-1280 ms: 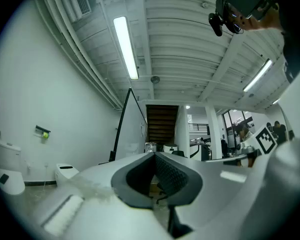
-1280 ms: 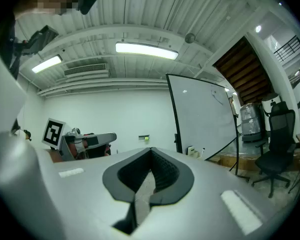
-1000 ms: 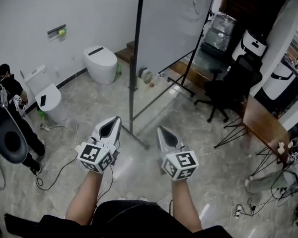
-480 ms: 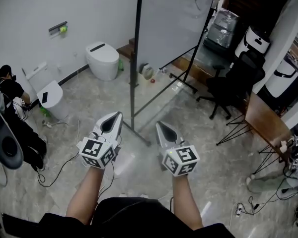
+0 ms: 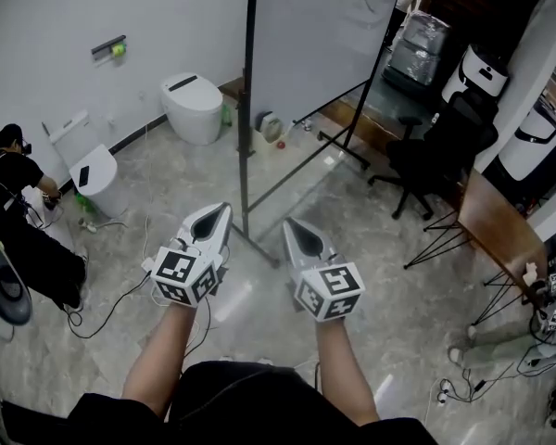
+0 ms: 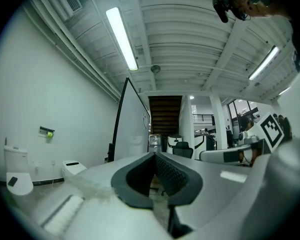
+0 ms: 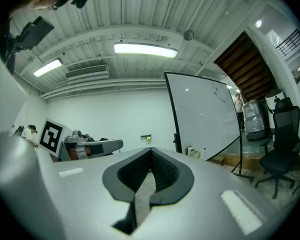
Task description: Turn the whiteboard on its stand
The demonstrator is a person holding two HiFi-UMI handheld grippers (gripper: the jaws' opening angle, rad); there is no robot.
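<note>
Marble floor (image 5: pixel 371 239) slides under: left gripper (image 5: pixel 224 209) and right gripper (image 5: pixel 287 222), both pinched closed and empty, now nearer the whiteboard (image 5: pixel 306 44), no contact yet.

We have the whiteboard (image 5: pixel 310 35) on its stand straight ahead. The left tongs (image 5: pixel 221 213) sit left of the stand's near post (image 5: pixel 246 137), the right tongs (image 5: pixel 290 225) just right of it, neither touching. A toilet (image 5: pixel 193 108) stands by the wall (image 5: pixel 56 7) left of the board; an office chair (image 5: pixel 440 146) stands right of it.

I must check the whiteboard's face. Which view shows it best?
The right gripper view: the whiteboard faces it, nearly whole. The head view cuts off its top; the left gripper view sees it nearly edge-on.
</note>
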